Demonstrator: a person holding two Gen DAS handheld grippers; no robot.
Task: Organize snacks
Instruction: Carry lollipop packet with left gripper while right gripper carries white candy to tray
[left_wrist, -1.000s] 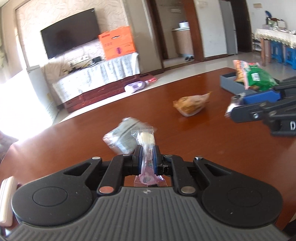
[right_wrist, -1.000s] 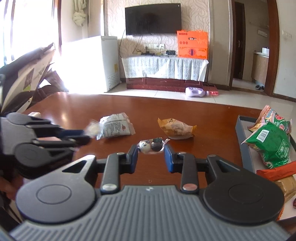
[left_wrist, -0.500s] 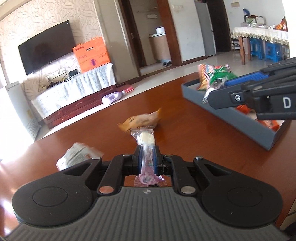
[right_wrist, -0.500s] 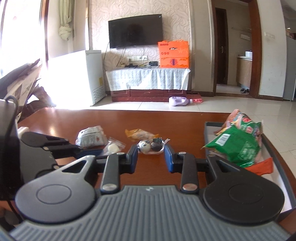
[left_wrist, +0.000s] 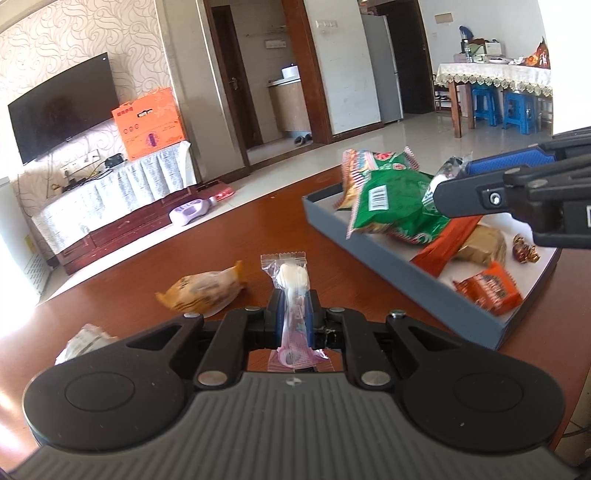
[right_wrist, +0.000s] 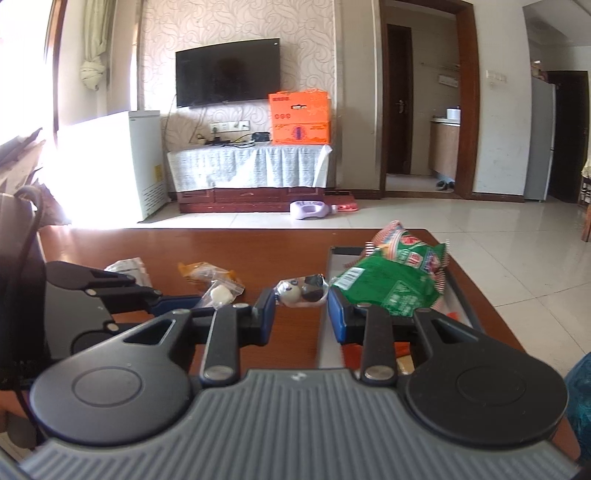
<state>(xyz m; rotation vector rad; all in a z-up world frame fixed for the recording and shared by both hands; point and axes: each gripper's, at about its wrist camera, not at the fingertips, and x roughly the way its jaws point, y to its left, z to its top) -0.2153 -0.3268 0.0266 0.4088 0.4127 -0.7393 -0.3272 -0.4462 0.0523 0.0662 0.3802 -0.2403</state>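
My left gripper (left_wrist: 294, 295) is shut on a clear packet with a white sweet (left_wrist: 291, 280), held above the brown table; it also shows in the right wrist view (right_wrist: 221, 294). My right gripper (right_wrist: 301, 295) holds a clear packet with a white and a dark sweet (right_wrist: 303, 291) between its blue pads, close to the grey tray (left_wrist: 384, 254). In the left wrist view the right gripper (left_wrist: 448, 181) hovers over the tray with that packet (left_wrist: 445, 173) at its tips. The tray holds a green bag (left_wrist: 391, 199), an orange wrapper (left_wrist: 487, 290) and other snacks.
An orange-brown snack packet (left_wrist: 205, 290) and a white packet (left_wrist: 83, 341) lie on the table (left_wrist: 229, 236) to the left. The table's far edge drops to a tiled floor. The tray also shows in the right wrist view (right_wrist: 341, 254).
Both grippers have moved right, from the loose packets towards the tray, each keeping its sweet packet. The right gripper now stands over the tray.
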